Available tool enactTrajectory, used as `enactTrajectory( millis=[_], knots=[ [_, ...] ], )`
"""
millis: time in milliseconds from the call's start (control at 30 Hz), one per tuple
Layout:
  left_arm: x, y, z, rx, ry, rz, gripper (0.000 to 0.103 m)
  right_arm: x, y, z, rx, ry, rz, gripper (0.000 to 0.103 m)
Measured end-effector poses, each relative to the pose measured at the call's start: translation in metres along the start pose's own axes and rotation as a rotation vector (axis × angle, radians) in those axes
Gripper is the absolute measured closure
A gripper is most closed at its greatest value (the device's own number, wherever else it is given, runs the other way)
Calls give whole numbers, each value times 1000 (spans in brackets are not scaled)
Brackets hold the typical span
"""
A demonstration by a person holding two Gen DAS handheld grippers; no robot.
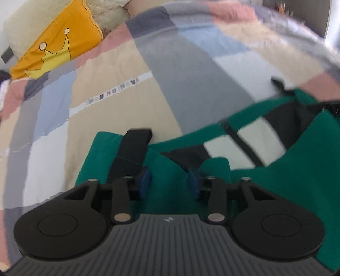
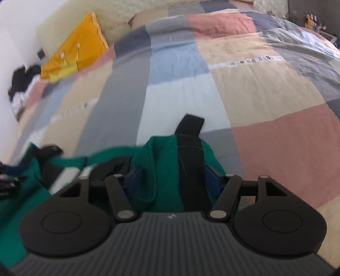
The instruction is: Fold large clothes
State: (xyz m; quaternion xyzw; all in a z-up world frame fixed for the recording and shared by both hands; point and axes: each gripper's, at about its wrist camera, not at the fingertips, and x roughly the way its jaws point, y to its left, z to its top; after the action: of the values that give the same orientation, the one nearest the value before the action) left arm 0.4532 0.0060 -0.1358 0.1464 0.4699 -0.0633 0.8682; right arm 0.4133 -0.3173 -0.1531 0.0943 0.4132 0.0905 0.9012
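Observation:
A green garment (image 1: 286, 186) with black straps and white stripes lies crumpled on a patchwork quilt (image 1: 119, 118). My left gripper (image 1: 169, 178) hovers low over its near left corner. Its blue pads (image 1: 145, 178) stand apart with green cloth showing in the gap, and a black strap (image 1: 136, 144) runs out past the left finger. In the right wrist view a bunched fold of the garment (image 2: 161, 161) with a black strap (image 2: 190, 138) fills the whole space between the pads of my right gripper (image 2: 172, 180), which is shut on it.
The quilt (image 2: 276, 148) covers a bed that stretches far ahead. A yellow pillow (image 1: 57, 46) (image 2: 78, 48) and a cream pillow (image 1: 110, 10) lie at the head end. A dark pile of clothes (image 2: 21, 85) sits at the far left edge.

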Motion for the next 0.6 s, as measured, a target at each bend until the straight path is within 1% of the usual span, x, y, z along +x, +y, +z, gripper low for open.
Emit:
enactTrajectory(
  millis=[33, 67, 100, 133, 200, 233, 300, 467, 567, 600],
  knots=[
    [2, -6, -2, 34, 6, 30, 79, 1, 2, -2, -10, -2, -8, 47],
    [3, -11, -4, 68, 7, 77, 87, 0, 4, -2, -20, -12, -21, 55],
    [3, -12, -6, 75, 1, 93, 89, -4, 5, -2, -24, -30, -46, 77],
    [2, -10, -6, 55, -6, 100, 93, -9, 5, 0, -21, -52, -71, 80],
    [-5, 0, -7, -11, -31, 119, 96, -21, 2, 2, 0, -104, -33, 88],
    [-10, 3, -7, -28, -53, 133, 96, -28, 0, 5, 17, -126, -19, 89],
    [-23, 19, -6, -94, -105, 157, 97, -46, -6, 9, 55, -182, 12, 91],
    [-65, 78, -2, -326, -222, 207, 98, -88, -27, 20, 180, -342, 138, 93],
    [-88, 115, 4, -466, -288, 228, 98, -104, -36, 25, 218, -432, 171, 94],
    [-92, 125, 6, -498, -305, 235, 98, -107, -39, 27, 234, -450, 167, 94]
  ],
)
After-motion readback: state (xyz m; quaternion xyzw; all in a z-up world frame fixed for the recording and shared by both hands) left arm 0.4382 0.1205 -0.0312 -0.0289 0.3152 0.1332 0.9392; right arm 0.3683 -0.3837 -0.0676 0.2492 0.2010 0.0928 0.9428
